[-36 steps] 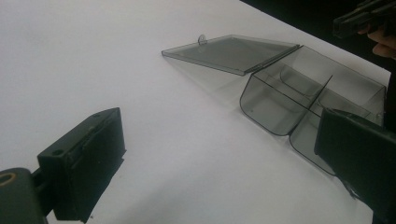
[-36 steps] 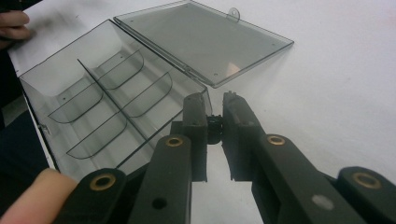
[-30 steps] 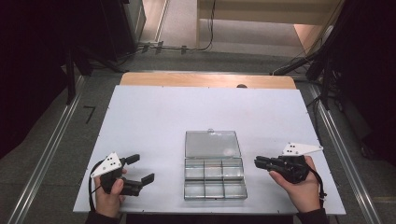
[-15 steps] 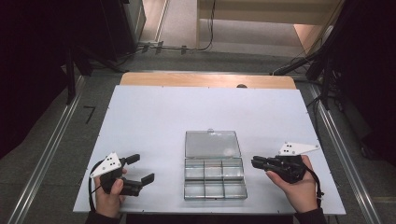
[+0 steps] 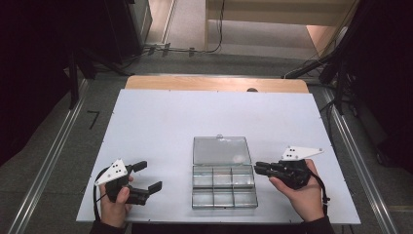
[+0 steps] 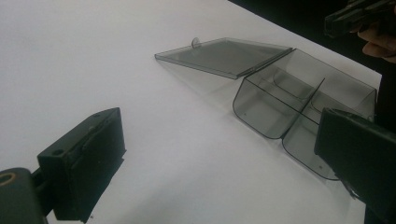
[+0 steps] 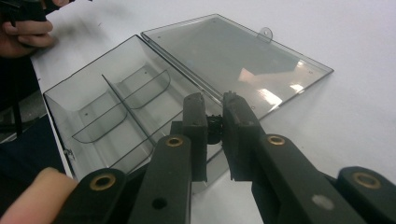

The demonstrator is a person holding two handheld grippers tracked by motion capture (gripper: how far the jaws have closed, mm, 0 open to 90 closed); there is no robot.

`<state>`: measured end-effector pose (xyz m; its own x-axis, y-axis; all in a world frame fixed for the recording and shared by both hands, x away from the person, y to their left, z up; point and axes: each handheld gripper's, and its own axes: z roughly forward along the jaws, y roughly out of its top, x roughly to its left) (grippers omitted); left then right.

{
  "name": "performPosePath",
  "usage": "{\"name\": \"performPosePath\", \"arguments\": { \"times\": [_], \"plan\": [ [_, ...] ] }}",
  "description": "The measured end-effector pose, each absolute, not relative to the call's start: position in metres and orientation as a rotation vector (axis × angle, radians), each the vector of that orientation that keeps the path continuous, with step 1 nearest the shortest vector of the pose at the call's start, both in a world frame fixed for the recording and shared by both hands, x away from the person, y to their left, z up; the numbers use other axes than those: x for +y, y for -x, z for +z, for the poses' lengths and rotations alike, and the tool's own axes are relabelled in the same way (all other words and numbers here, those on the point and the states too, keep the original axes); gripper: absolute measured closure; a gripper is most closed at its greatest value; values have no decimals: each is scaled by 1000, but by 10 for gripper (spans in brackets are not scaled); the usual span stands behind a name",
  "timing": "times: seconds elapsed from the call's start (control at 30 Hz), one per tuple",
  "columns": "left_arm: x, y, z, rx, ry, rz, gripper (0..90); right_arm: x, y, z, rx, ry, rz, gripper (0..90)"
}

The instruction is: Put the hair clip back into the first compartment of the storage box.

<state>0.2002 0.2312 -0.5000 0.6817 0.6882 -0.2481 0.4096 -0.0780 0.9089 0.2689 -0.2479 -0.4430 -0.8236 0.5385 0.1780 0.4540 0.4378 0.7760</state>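
Note:
A clear smoky compartment box [image 5: 223, 189] lies open at the table's near middle, its lid [image 5: 219, 150] folded flat on the far side. The compartments [image 7: 116, 107] look bare. My right gripper [image 5: 258, 167] hovers at the box's right rim. In the right gripper view its jaws [image 7: 214, 105] stand nearly together, pinching a small dark piece [image 7: 215, 128] over the box's edge. My left gripper [image 5: 146, 176] rests left of the box, open and holding nothing. In the left gripper view the box [image 6: 289, 102] and lid [image 6: 224, 53] lie ahead, beyond the wide-apart jaws [image 6: 219, 154].
The white table top [image 5: 195, 117] stretches bare behind and left of the box. A wooden strip [image 5: 214, 84] runs along its far edge. Metal rails [image 5: 48, 161] flank the table on the floor, with dark stands and cables beyond.
My right gripper has drifted a little left, up to the box's right rim. The left gripper and the box have stayed put.

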Motion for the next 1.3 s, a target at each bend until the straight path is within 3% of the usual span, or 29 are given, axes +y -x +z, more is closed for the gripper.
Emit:
{"name": "performPosePath", "arguments": {
  "times": [1.3],
  "plan": [
    [227, -200, -500, 885, -1719, 298, 17, -186, -273, -440, 2648, -764, 1365, 781]
  ]
}}
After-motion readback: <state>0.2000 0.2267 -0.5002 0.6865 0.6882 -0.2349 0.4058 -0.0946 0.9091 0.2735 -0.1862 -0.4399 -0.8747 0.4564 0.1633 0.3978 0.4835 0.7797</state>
